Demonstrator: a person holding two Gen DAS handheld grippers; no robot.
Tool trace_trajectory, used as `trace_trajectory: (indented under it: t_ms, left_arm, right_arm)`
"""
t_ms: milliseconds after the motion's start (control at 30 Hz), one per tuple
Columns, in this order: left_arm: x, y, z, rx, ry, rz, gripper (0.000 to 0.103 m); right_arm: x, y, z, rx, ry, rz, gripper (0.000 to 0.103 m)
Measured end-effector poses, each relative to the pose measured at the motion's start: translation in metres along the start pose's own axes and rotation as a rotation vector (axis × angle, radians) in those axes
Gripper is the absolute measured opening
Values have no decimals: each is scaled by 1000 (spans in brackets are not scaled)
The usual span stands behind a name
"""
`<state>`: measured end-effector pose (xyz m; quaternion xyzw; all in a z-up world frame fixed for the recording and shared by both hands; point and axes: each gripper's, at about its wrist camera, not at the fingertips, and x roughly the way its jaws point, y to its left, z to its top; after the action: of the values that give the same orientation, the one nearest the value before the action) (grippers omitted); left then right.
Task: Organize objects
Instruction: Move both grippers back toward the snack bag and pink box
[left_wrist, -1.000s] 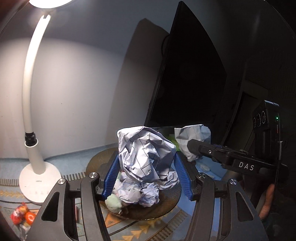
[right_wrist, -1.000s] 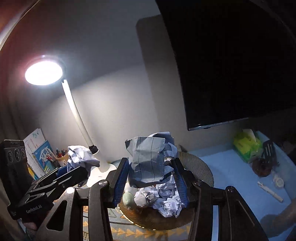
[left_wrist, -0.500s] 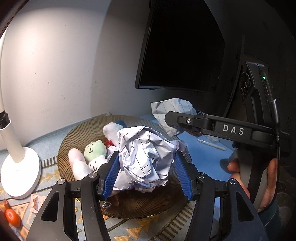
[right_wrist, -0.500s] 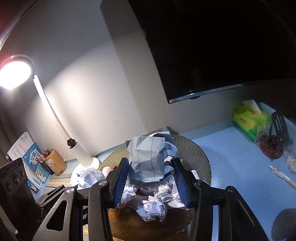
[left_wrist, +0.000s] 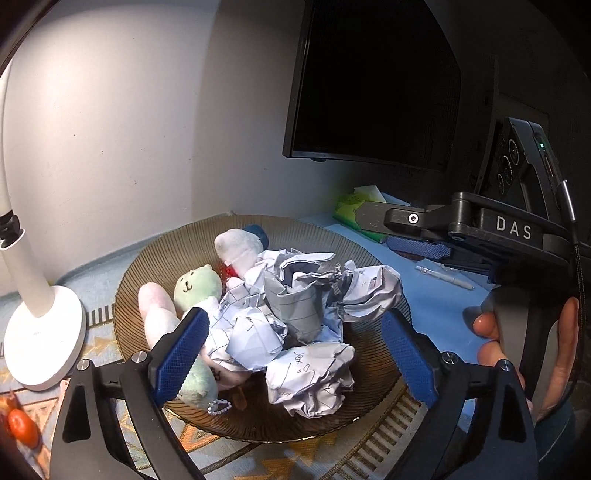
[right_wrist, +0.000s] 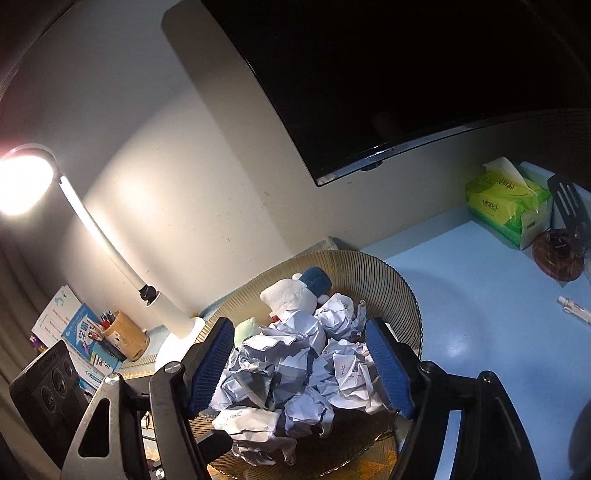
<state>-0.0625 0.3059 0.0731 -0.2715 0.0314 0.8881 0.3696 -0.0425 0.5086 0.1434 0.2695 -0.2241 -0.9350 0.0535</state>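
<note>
Hovering over the ribbed brown plate (left_wrist: 147, 273), both claws sat just above the heap of crumpled paper balls (left_wrist: 295, 306), which lay straight ahead and below the fingers. Left claw (left_wrist: 295, 354) jaws opening, spread wide, pads clear of the paper, nothing gripped. Right claw (right_wrist: 301, 365) jaws opening too, narrower, paper between the blue pads but apparently loose, not pinched. Plush toys (left_wrist: 195, 284) shared the plate, left side in the left wrist view. Both claws about equally near the heap. Plate on the counter (right_wrist: 480, 295) beside the lamp base (left_wrist: 44, 332).
</note>
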Motion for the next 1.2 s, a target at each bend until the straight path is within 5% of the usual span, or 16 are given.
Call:
trace_trajectory:
  t_ms: [100,267,367,567,933,1200]
  left_arm:
    - [-5,8,3,-28,-15,-5,94]
    - [-24,12,11,-50,-54,-2,94]
    - [-50,14,16,-62,-84,0,94]
    - [-100,32,7,-85,-97,58,94]
    - [-230,108,-32,-149,-237,436,102]
    - [-275,185,-91,-260,-190,678,102]
  right_arm:
    - [-3,6,-2,-46,-33,-50,72]
    - [-7,28,-13,-183,-125,-262,72]
    - [-21,38,-16,-202,-203,-247,72]
    - [-44,64,-18,-147,-184,-126,73]
    - [-78,203,-51,-339,-119,117,83]
    - [-29,253,-107,-373,38,152,83]
